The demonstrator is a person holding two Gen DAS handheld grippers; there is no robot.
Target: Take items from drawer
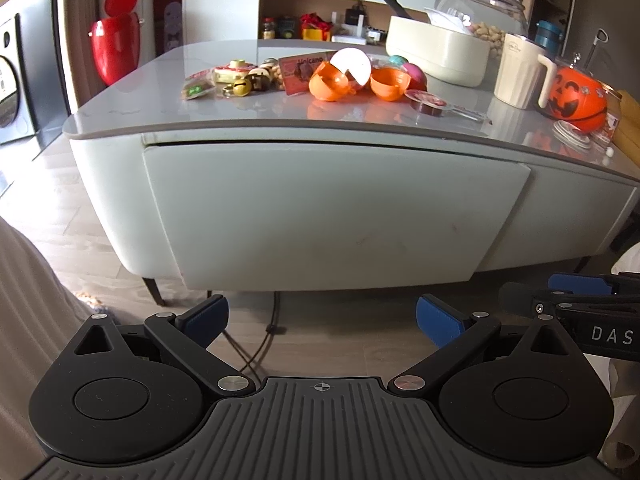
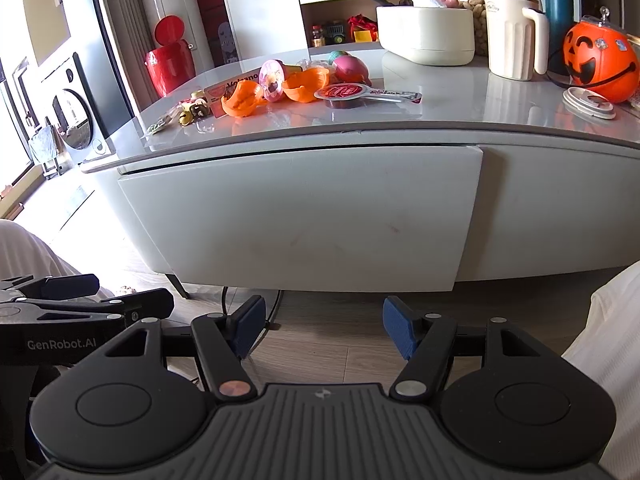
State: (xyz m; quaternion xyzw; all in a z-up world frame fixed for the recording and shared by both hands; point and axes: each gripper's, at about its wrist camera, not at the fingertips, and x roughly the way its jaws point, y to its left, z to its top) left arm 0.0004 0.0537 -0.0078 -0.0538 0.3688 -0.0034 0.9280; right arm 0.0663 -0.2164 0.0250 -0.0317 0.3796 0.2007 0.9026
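A pale grey drawer front (image 1: pixel 332 216) (image 2: pixel 304 216) fills the side of a low table, pushed in with only a thin dark gap under the tabletop. Small items lie on top: orange capsule halves (image 1: pixel 332 82) (image 2: pixel 242 99), a pink ball (image 2: pixel 351 69), a red-lidded cup (image 2: pixel 344 94), a "Volcano" card (image 1: pixel 298 74). My left gripper (image 1: pixel 322 322) is open and empty, low in front of the drawer over the floor. My right gripper (image 2: pixel 324 330) is open and empty beside it, and also shows at the left wrist view's right edge (image 1: pixel 576 296).
A white tub (image 1: pixel 438 54), a cream jug (image 1: pixel 520 70), a glass jar of peanuts (image 2: pixel 476 4) and an orange pumpkin bucket (image 2: pixel 600 64) stand at the table's back right. A red bin (image 1: pixel 114 46) stands left. A cable (image 1: pixel 256 344) runs over the wooden floor. Pale fabric lies at both sides.
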